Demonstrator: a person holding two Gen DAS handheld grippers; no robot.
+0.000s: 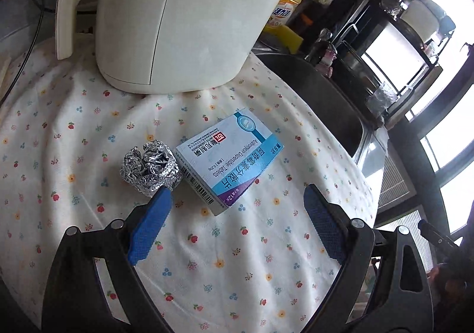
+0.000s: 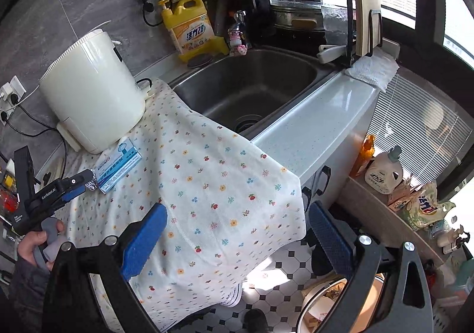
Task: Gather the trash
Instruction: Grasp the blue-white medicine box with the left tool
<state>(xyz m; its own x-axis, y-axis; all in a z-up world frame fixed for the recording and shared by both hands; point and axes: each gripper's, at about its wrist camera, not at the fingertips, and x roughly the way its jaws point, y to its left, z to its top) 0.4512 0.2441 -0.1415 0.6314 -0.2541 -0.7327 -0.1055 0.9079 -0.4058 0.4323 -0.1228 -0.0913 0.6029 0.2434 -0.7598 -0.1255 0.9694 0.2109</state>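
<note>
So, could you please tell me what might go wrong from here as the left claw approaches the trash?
The open left claw straddles the medicine box, but one finger tip overlaps the foil ball beside it, so closing could nudge the ball away. The loose floral cloth might bunch.

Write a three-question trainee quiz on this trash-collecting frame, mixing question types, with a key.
1. True or false: the left gripper is shut on the foil ball.
2. What lies directly beside the foil ball on the floral cloth? A) sponge B) tablet box C) cup
3. Fill in: the white appliance stands on the cloth next to the steel ____.

Key: 1 false, its jaws stand open and the box lies just ahead of them; 2 B; 3 sink. The right gripper is open too.
</note>
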